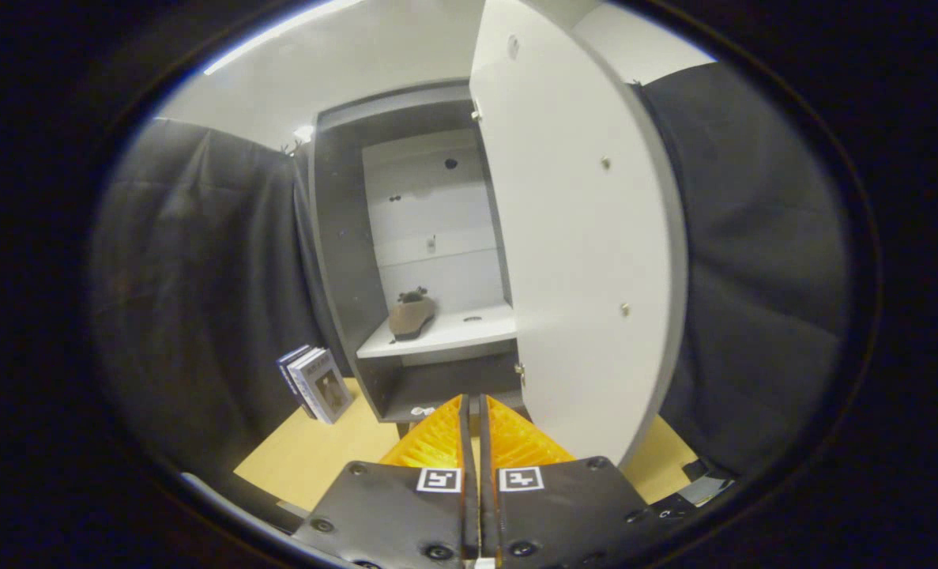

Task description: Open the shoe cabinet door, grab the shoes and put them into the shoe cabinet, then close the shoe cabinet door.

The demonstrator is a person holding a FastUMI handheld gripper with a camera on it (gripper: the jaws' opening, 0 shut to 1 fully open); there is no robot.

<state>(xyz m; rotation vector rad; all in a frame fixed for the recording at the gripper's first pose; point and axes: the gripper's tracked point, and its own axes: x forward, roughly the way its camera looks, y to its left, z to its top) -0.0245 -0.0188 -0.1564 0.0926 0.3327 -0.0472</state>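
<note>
Step in hand: the shoe (411,314) already lies on the white shelf (445,332) inside the shoe cabinet (342,261), at centre frame, so placing appears done and closing the door is judged to be the step now due
Gripper: the gripper (473,403), at lower centre, has its two fingers drawn together with barely a slit between them and nothing held
Door: the cabinet door (587,261) stands swung wide, its white inner face filling the right of centre, its lower edge just beside and right of the fingertips
Task's thing: one shoe, toe toward the cabinet's left wall, resting on the left part of the shelf, well beyond the fingers; whether a second shoe is present cannot be told
Next move calls for: probably bringing the fingers round to the door's free edge or outer face and pushing it leftward until it meets the cabinet front; the handle side is hidden here
Surroundings: books (314,385) lean against the black cloth wall at lower left of the cabinet, standing on the light wooden floor (310,458)
In the way: nothing lies in the door's swing path as seen; the shoe sits deep enough to clear the closing door, by this judgement
</note>
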